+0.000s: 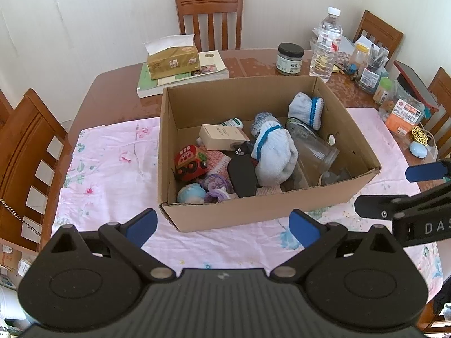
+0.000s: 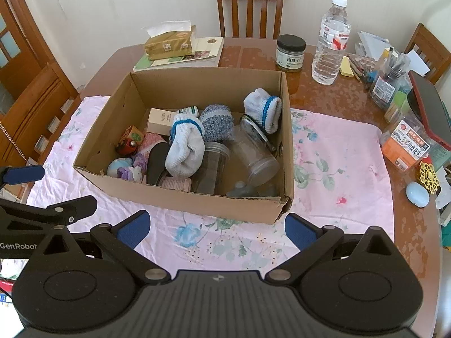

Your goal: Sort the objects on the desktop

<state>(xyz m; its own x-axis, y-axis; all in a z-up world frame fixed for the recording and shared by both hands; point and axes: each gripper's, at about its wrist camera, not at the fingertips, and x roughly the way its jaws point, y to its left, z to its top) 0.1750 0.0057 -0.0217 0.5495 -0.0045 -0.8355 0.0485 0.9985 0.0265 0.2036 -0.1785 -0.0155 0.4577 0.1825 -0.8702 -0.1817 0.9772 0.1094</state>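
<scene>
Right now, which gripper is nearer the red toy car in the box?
Left. The left gripper hovers off the near wall of the box, on the red toy car side; the right gripper is toward the box's other corner.

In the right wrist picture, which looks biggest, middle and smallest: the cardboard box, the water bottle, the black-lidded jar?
Largest to smallest:
1. Brown cardboard box
2. Clear plastic water bottle
3. Black-lidded glass jar
Bottle and jar stand about equally far away, so that order seems fair.
</scene>
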